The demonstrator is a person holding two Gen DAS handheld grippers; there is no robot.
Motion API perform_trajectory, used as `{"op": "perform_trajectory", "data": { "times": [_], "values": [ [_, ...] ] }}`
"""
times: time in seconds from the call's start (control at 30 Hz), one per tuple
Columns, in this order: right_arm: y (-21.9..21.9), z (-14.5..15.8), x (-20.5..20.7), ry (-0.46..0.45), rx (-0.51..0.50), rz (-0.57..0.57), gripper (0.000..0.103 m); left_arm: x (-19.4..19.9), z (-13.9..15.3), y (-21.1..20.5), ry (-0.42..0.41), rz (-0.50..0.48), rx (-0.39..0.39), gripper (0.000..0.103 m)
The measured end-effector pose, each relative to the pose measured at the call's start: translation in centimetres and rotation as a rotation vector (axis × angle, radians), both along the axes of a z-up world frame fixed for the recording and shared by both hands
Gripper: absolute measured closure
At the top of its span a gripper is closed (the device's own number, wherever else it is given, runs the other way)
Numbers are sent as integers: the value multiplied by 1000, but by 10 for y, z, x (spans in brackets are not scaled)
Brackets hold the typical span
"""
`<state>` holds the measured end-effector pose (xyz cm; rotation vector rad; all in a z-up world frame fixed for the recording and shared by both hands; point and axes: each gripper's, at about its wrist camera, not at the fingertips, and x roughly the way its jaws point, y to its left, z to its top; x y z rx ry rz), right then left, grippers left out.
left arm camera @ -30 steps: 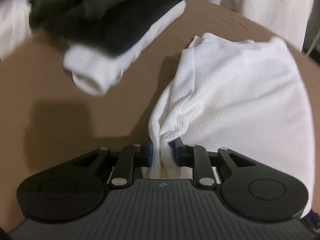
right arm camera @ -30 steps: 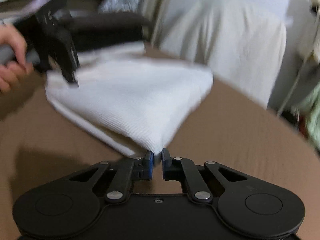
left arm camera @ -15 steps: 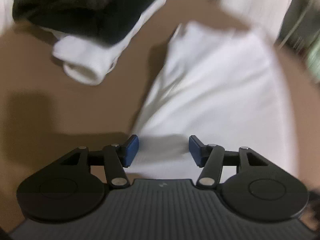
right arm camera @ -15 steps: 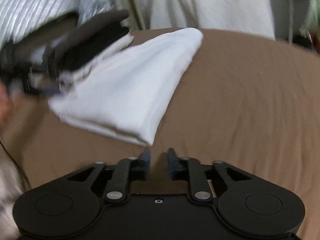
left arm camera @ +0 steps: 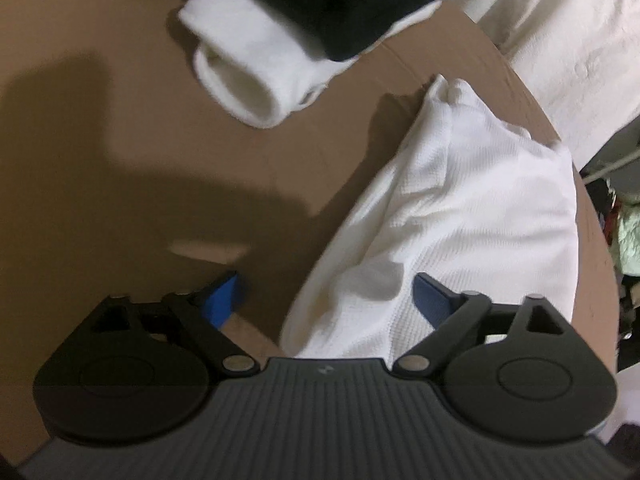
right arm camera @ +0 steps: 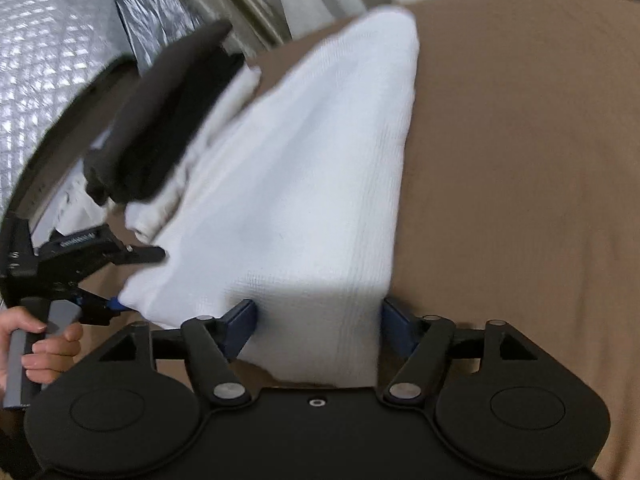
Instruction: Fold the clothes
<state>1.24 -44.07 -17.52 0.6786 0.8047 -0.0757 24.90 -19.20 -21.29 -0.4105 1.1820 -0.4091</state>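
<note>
The folded white garment (left arm camera: 472,216) lies on the brown bench (left arm camera: 120,200). The left gripper (left arm camera: 326,300) stands released, the garment's near edge between its fingers. The right gripper (right arm camera: 316,320), also released, straddles another corner. A stack of folded clothes (left arm camera: 320,20) behind is cut off and blurred.

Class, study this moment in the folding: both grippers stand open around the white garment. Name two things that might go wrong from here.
1. The left gripper straddles a puckered edge of the white garment; closing may pinch a wrinkle into the fold.
2. The stack of folded clothes lies right beside it; dragging the garment might topple it.
</note>
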Motion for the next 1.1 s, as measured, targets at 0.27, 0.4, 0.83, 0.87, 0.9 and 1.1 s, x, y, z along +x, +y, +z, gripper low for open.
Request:
{"op": "perform_trajectory", "data": {
  "times": [0.27, 0.4, 0.83, 0.87, 0.9, 1.1],
  "values": [
    [-22, 34, -28, -119, 122, -21, 72, -32, 16, -8, -4, -128, -121, 11],
    [-25, 55, -64, -99, 106, -60, 72, -54, 28, -14, -61, -193, -126, 13],
    [-9, 23, -88, 120, -187, 38, 57, -38, 66, -104, -372, -285, 383, 9],
    [-8, 27, -87, 122, -202, 52, 56, -33, 64, -115, -365, -333, 385, 6],
    [-10, 29, -86, 113, -195, 54, 55, -27, 61, -127, -354, -385, 383, 4],
    [-34, 20, -74, 37, -107, 20, 37, 10, 17, -137, -170, -385, 190, 49]
  ]
}}
